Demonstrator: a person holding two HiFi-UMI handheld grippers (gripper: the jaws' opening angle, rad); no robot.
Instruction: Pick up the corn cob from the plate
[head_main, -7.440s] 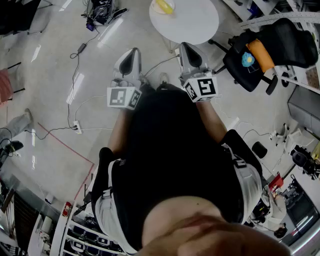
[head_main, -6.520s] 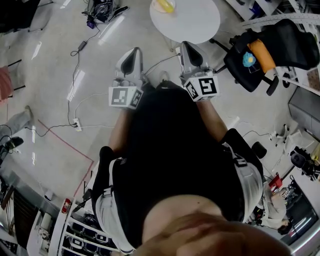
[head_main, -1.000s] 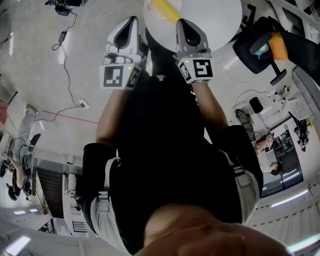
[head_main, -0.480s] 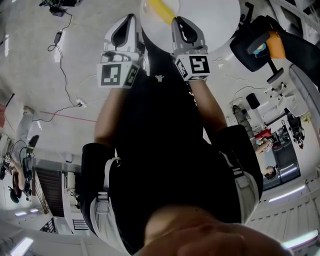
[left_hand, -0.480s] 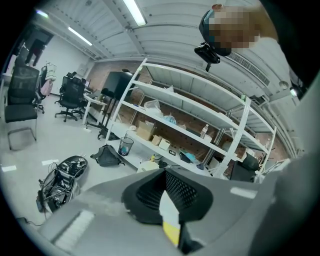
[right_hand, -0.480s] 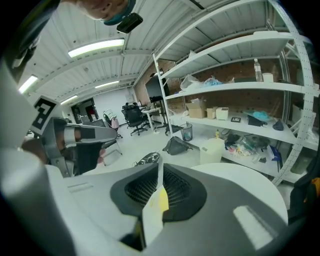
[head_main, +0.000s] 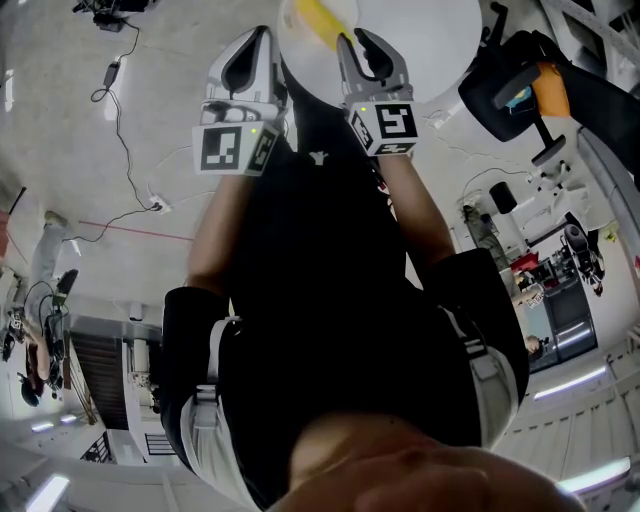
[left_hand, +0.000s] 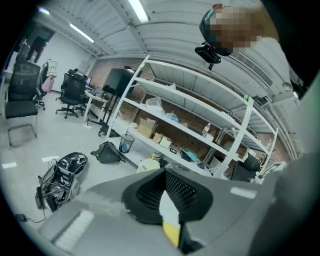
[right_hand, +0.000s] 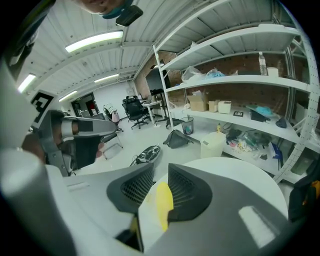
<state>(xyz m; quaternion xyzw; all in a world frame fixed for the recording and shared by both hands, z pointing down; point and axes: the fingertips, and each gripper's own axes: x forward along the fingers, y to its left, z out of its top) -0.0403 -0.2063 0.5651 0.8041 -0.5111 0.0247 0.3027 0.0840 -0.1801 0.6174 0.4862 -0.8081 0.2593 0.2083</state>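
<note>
Holds left gripper (left_hand: 170, 212) with jaws pressed together, nothing between them. Holds right gripper (head_main: 358, 40) with jaws parted, yellow corn cob (right_hand: 164, 200) showing in the gap. Finds corn cob lying on the plate (head_main: 287, 22), atop round white table (head_main: 430, 40).

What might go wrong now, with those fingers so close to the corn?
The right gripper is open, the yellow corn cob showing between its fingers; the rounded cob might roll aside as they close. The white plate seems near the round white table's edge, so a bump could push it off.
</note>
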